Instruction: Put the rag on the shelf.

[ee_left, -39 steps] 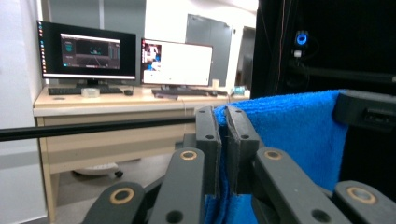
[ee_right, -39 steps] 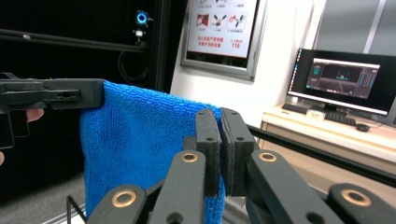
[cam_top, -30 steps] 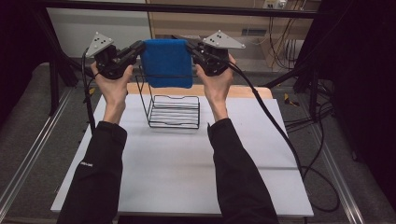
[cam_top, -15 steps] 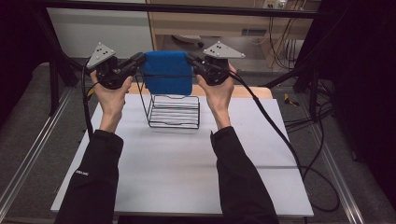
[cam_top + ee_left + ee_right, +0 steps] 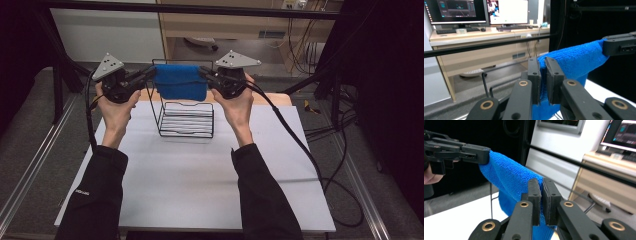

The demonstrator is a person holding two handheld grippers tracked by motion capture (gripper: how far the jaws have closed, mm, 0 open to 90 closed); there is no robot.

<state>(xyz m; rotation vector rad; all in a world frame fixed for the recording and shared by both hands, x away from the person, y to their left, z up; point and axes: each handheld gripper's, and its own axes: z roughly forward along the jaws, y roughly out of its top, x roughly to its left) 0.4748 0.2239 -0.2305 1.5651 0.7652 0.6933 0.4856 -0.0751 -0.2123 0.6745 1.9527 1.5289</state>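
I am holding a bright blue towel (image 5: 180,82) stretched between my two claws, above the far part of the white desk (image 5: 200,185). The left claw (image 5: 150,75) is gripping the towel's left end and the right claw (image 5: 205,74) is gripping its right end; both are clenched on the cloth. The towel is looking thick and fuzzy, with a fine looped pile, and it is hanging in a soft fold, its top edge pulled fairly straight and its lower edge sagging slightly. In the left gripper view the towel (image 5: 574,62) is running from my own jaws across to the other claw. Directly below the towel a black wire rack (image 5: 186,119) is standing on the desk, its upper rail just behind the cloth.
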